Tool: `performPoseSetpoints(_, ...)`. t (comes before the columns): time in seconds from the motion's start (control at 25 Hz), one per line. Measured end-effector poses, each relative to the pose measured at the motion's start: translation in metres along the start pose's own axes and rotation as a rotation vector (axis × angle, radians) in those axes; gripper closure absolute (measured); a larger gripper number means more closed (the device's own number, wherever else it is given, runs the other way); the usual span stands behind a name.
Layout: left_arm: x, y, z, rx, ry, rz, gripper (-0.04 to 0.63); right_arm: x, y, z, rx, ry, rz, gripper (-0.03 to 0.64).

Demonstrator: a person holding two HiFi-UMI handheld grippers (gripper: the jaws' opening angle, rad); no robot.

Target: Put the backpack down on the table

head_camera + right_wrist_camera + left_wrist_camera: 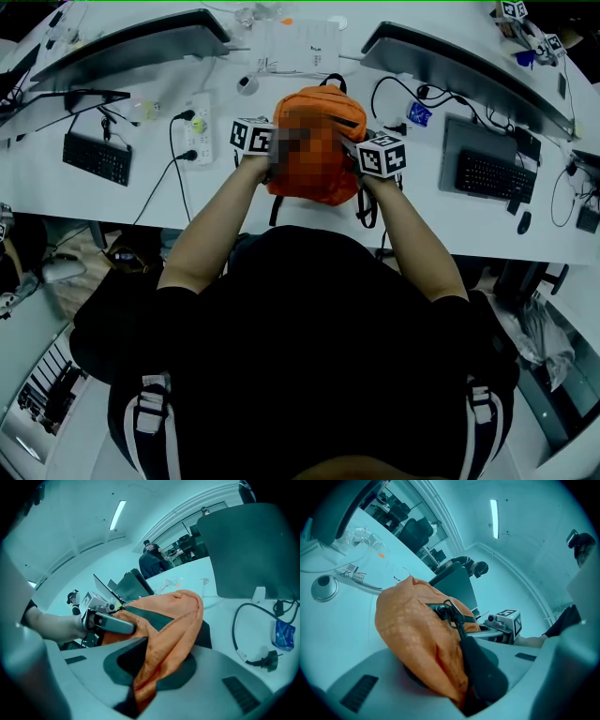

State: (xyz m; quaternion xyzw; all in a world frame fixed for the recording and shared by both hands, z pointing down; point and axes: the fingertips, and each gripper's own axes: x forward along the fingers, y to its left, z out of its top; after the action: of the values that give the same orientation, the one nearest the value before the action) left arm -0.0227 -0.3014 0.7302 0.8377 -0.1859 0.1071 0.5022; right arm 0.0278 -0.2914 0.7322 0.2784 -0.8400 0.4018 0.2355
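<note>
**Backpack over the table, both grips on, release not yet made**

We hold the orange backpack [314,145] between both tools in the upper centre of the head view. It sits above the white table [309,230], in the open stretch between a power strip [199,127] to its left and a keyboard [495,175] to its right.

The left gripper [270,161] has its jaws drawn narrow. In its own view they pinch a fold of orange fabric together with a black strap [480,667] low in the frame. The right gripper [356,159] is likewise clamped tight, with a bunched edge of the bag's fabric squeezed between its jaws at the bottom centre of its view [140,686].

We judge the task to be in its last stretch. The bag is already over a free patch of table, not out past the near edge. We cannot tell from any view whether its base touches the surface. The body of the bag hides its own underside in the head view, and the two gripper views show only its upper part against the room behind.

What seems left is to let the bag's weight settle fully on the table, then part both pairs of jaws and draw them clear. The loose straps hanging toward the lower edge of the table could snag on the jaws as they come away.
</note>
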Motion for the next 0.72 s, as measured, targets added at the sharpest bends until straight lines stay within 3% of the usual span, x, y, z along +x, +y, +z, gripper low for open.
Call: performPoseSetpoints(0.72, 0.01, 0.034, -0.006, -0.033, 0.029, 0.029, 0.546, 0.024, -0.024, -0.009, 0.003, 0.045, -0.024, 0.557)
